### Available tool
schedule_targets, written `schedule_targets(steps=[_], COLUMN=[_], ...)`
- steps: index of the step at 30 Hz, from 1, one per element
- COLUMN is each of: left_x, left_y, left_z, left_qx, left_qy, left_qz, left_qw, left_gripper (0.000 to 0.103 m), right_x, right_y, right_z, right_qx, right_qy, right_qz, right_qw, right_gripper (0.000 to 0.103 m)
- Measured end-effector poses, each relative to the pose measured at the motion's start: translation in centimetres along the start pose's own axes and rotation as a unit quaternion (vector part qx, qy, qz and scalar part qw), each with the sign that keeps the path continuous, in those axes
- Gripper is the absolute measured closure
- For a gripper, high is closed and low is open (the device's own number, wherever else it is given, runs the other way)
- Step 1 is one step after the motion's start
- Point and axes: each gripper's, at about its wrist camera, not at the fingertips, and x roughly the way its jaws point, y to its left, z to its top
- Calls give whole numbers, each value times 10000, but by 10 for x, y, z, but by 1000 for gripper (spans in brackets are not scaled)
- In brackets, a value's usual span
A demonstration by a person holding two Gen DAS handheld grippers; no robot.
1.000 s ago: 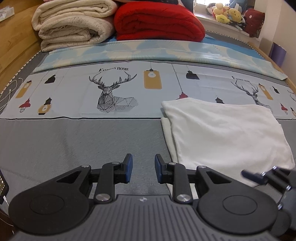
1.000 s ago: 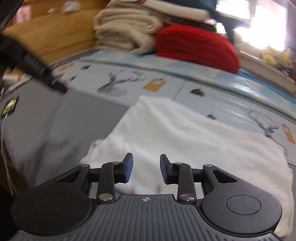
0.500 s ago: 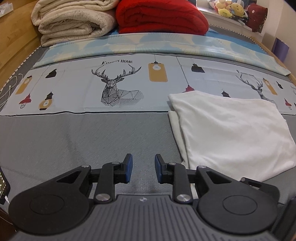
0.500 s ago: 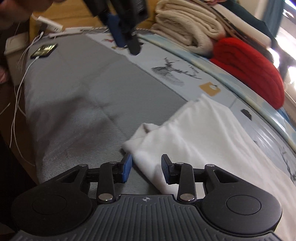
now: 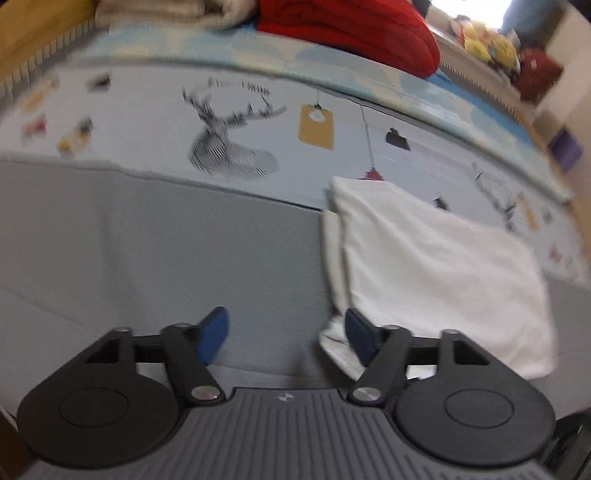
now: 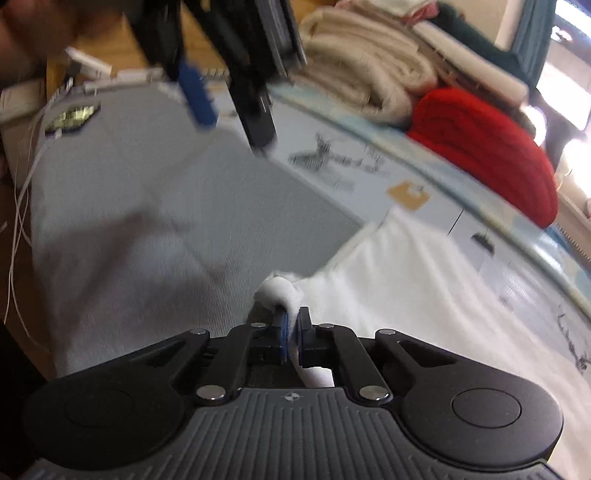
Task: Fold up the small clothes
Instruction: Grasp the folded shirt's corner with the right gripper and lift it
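While the right gripper (image 6: 291, 325) clamps its blue pads on a bunched corner of the white garment (image 6: 424, 295), the rest of that folded cloth spreads ahead of it and to its right across the bed (image 6: 122, 221). Up and to the left of the right gripper, the left gripper (image 6: 229, 122) hangs above the grey sheet, blurred. Seen from its own camera, the left gripper (image 5: 286, 334) has its jaws opening, already wide, with bare grey sheet between the pads; its right pad sits just at the garment's (image 5: 436, 266) near left corner, though whether it touches cannot be told. Beyond the garment lies a pale cover printed with a deer (image 5: 229, 136), and farther off sit a red blanket (image 5: 354, 33) and cream blankets (image 6: 362, 74).
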Motion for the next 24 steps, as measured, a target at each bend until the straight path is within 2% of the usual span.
schedule_targets(steps=[3,6,13,17,18,20,22,24], left_x=[17,36,80,104,106,108,107,100], left_y=[1,-1,-8,-26,-31,-39,-40,-34], left_z=[0,-3,4,8,9,11,12,13], left_qx=[-447,-767,-1390,-1340,-1231,-965,-784,-682], left_qy=[351,544,754,1002,989,965,1020,975], left_qz=[-422,-812,-1341,-1372,-1349,-1253,-1100,-1062], left_qw=[9975,9923,9783,9763,9782,9827,9856,9872], left_gripper=[19,17,17,19,22,46,81,85], right_x=[-16,-28,-48,-55,-55,-55,-54,-51], right_y=[-10,-19,-28,-34,-36,-39,-40,-39], right_z=[3,5,-4,-4,-4,-3,-2,3], right_qx=[218,363,406,434,450,445,426,461], right_qy=[-133,-237,-348,-401,-404,-380,-332,-287], right_qz=[4,3,178,313,346,408,480,568], right_qw=[9997,9991,9984,9978,9976,9975,9974,9969], right_gripper=[99,99,99,99,99,99,99,99])
